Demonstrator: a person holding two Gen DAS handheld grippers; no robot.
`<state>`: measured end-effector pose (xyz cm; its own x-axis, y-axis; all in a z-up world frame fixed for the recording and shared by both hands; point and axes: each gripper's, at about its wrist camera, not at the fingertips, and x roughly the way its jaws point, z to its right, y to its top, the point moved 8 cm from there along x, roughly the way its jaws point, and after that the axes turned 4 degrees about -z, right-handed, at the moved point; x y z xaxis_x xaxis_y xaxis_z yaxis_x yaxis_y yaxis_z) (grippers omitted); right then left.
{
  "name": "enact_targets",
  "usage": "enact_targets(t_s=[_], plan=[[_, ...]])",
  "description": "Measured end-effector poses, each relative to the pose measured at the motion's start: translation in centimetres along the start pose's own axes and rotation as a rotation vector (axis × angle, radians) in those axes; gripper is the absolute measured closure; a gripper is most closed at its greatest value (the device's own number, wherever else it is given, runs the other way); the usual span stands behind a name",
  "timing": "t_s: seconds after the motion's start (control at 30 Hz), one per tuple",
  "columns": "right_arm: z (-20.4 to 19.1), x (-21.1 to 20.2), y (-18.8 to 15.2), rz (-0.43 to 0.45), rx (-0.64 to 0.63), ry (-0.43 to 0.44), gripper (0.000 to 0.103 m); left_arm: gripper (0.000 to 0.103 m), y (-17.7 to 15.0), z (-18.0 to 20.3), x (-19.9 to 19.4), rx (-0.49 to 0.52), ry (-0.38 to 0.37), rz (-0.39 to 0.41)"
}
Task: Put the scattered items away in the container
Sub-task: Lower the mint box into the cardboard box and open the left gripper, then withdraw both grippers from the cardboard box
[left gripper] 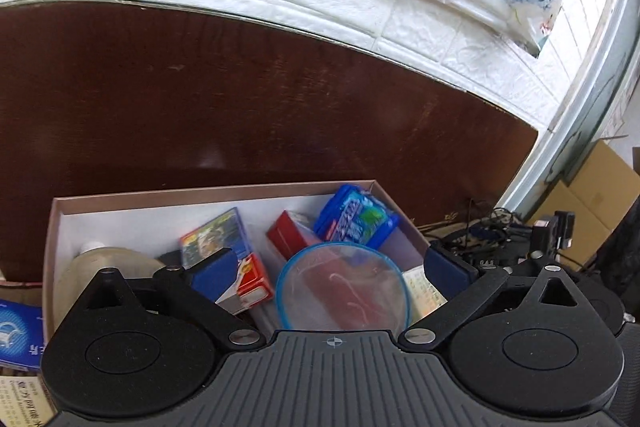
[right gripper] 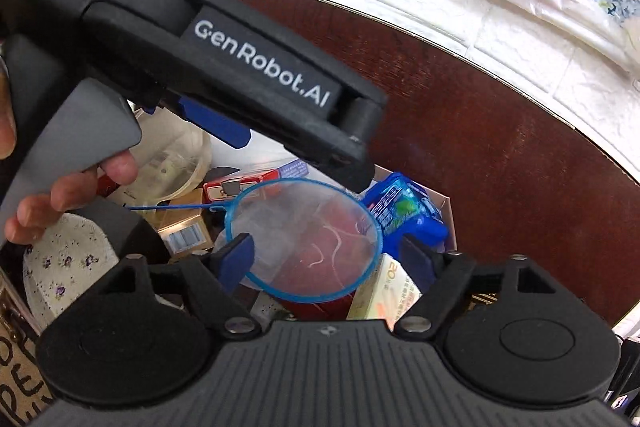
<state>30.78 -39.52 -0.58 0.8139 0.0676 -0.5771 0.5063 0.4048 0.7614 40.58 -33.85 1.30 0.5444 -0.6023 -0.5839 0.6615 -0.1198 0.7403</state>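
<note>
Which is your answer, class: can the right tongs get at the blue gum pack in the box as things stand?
Probably yes. The right tongs stand open above the box, and the blue gum pack lies uncovered just beyond the round blue-rimmed net; the left tongs hang close overhead.

The net lies in the box, atop packets, on the table.

Low in the frame, the right hand-held gripper has its blue-padded jaws spread wide over a round blue-rimmed mesh net lying on a cardboard box full of small packages. The left hand-held gripper, held by a hand, crosses the upper left.
</note>
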Motion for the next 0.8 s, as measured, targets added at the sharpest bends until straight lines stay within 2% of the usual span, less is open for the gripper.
enact_targets(t_s=[0.2, 0.33, 0.43, 0.6, 0.8], plan=[[-0.3, -1.9, -0.4, 0.000, -0.001, -0.025, 0.004, 0.000, -1.2, 0.9, -3.0, 0.020, 0.010, 0.007], [-0.5, -4.6, -0.4, 0.003, 0.012, -0.029, 0.001, 0.000, -3.5, 1.2, -7.0, 0.025, 0.073, 0.023], [-1.6, -7.2, -1.1, -0.011, 0.034, -0.035, 0.001, 0.000, -6.1, 1.3, -10.3, 0.041, 0.133, 0.041], [-3.5, -11.9, -3.8, -0.017, 0.080, 0.016, 0.001, 0.000, -11.2, 1.6, -14.7, 0.062, 0.243, 0.042], [-5.3, -16.2, -6.0, -0.012, 0.172, 0.048, 0.001, 0.000, -16.3, 2.2, -18.5, 0.041, 0.317, 0.038]])
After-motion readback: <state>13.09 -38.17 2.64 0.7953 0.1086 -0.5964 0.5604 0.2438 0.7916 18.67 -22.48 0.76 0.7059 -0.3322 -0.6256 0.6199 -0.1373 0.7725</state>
